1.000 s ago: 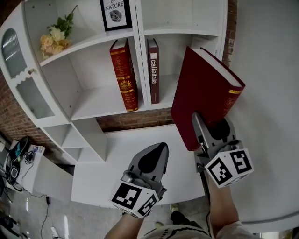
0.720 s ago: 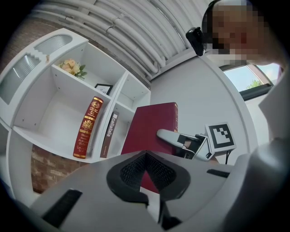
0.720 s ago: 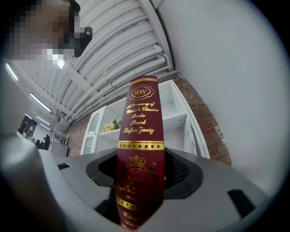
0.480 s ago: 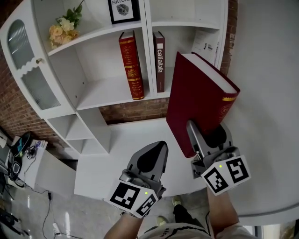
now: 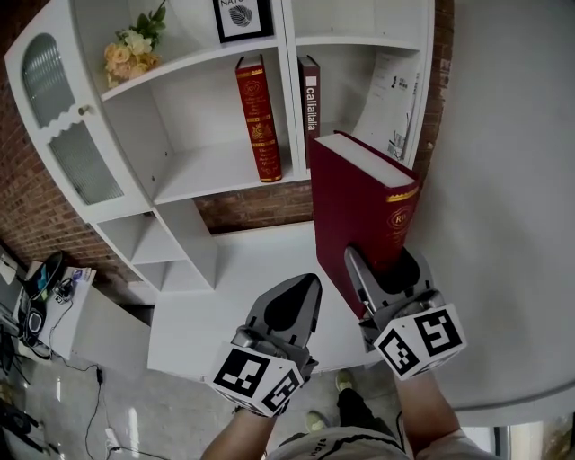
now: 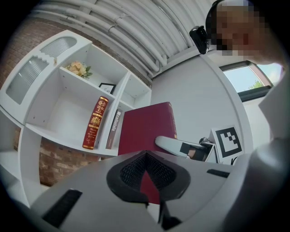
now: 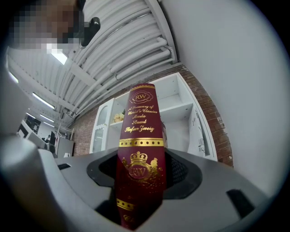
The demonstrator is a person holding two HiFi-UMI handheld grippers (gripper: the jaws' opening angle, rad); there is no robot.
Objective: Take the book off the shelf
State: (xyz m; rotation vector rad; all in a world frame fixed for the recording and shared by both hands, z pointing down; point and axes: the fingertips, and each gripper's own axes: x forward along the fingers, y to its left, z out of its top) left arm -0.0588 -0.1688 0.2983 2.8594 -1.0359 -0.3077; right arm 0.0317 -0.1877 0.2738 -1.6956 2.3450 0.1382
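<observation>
1. At the upper left of the head view I am seeing flowers [image 5: 133, 52] lying on the top board of the white shelf [image 5: 180, 171], above a glazed door [image 5: 67, 135].
2. Further right on that board, a framed picture [image 5: 243, 16] is standing at the top edge of the frame.
3. One board down, a red book [image 5: 259, 121] is standing almost upright near the divider. Just across the divider, a dark book [image 5: 310, 108] is standing upright in the right bay.
4. At the lower middle, I am keeping the left gripper [image 5: 301, 280] over the white table [image 5: 207, 314]. Its own view is showing the jaws drawn together at the tips, with nothing caught between them.
5. Right of centre, the book [image 5: 355, 216] is off the shelf and standing on end in the air. It is in front of the right bay and well apart from the two books on the board. It is a thick maroon volume, and its page edge is facing up in the head view.
6. At the lower right, I am grasping the book's lower end with the right gripper [image 5: 388, 265]. In that gripper's view the gold-printed spine is sitting between the jaws, a pad is pressing on each cover, and the jaws are closing.
7. Along the right edge, a plain grey wall [image 5: 512, 180] is filling the frame.
</observation>
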